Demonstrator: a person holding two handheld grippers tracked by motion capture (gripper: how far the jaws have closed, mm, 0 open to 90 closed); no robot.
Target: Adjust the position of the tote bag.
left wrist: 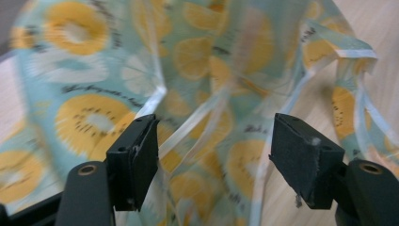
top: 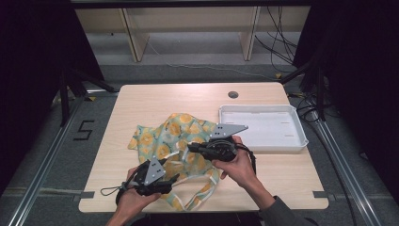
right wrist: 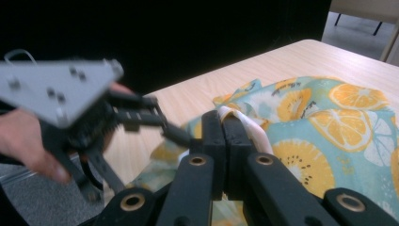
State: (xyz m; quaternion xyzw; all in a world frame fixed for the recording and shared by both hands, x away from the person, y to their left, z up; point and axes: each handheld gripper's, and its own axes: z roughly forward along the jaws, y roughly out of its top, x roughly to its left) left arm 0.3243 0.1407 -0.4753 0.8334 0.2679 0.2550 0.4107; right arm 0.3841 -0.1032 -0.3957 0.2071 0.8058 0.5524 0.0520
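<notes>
A pale teal cloth [top: 174, 134] printed with orange and kiwi slices lies crumpled on the wooden table [top: 155, 99], its white straps trailing toward the front edge. My right gripper [top: 190, 147] points left over the cloth's middle. In the right gripper view, the right gripper [right wrist: 222, 122] is shut on a white-edged fold [right wrist: 249, 125] of the cloth [right wrist: 329, 122], lifted off the table. My left gripper [top: 175, 179] lies at the cloth's front left. In the left gripper view, the left gripper [left wrist: 214, 155] is open, with cloth [left wrist: 94, 70] and a white strap just beyond the pads [left wrist: 301, 155].
A white tray [top: 263, 129] with nothing in it stands at the table's right, just behind my right hand. A round cable hole [top: 233, 94] sits near the far edge. In the right gripper view, the left gripper [right wrist: 141, 115] is close by on the left.
</notes>
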